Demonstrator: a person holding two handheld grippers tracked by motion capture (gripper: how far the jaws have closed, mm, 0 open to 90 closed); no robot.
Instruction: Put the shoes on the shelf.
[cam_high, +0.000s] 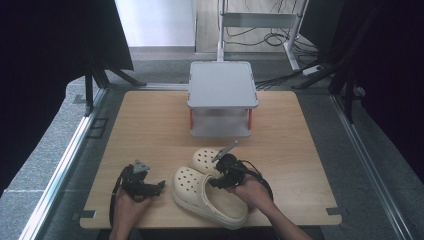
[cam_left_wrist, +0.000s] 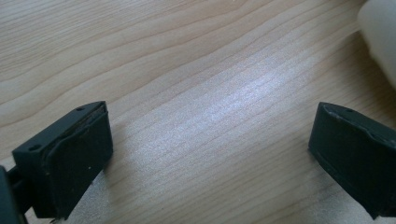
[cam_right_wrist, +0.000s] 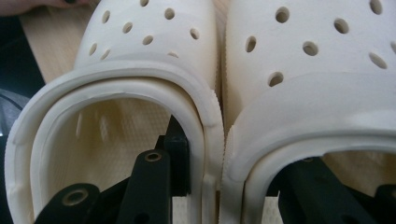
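Clogs, two cream ones, lie side by side at the near middle of the desk (cam_high: 150, 125) in the high view; the nearer clog (cam_high: 210, 196) is fully seen, the farther clog (cam_high: 206, 160) partly covered by the right tool (cam_high: 227, 172), which sits over both; the left tool (cam_high: 140, 182) rests on bare wood just left of them; a grey two-tier stand (cam_high: 222, 97) stands well behind. Left gripper view: we see its jaws spread wide over wood, a cream edge (cam_left_wrist: 380, 37) at the top right corner. Right gripper view: we see one jaw inside each clog's opening, the two touching inner walls (cam_right_wrist: 222, 135) pinched between them.
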